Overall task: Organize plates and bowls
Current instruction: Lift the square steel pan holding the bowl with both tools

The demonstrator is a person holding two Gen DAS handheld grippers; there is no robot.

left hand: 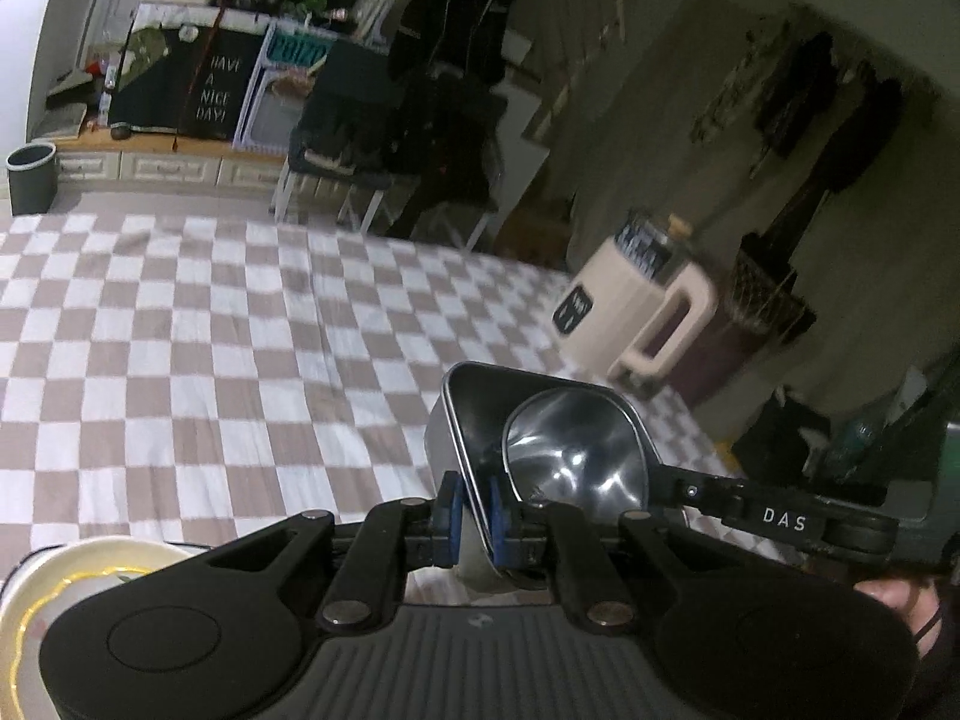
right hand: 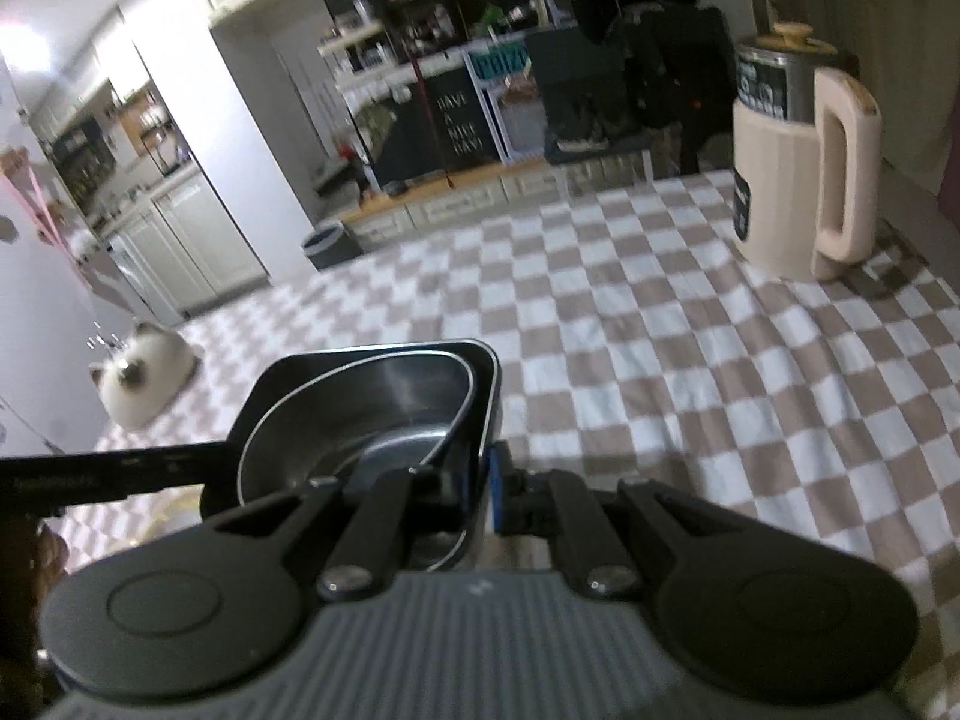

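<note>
Both grippers lifting one steel container off the checked worktop.

Left gripper is clamping the near rim of the square steel container; right gripper is pinching the opposite wall. A round steel bowl is sitting loose inside. Judgement: keeping both hands level and moving together should stop the bowl sliding; the cream plate is lying close below.

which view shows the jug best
The right wrist view: the beige jug stands sharp and whole on the checked cloth, lid and handle clear. In the left wrist view the jug is smaller, blurred and tilted near the edge.
</note>
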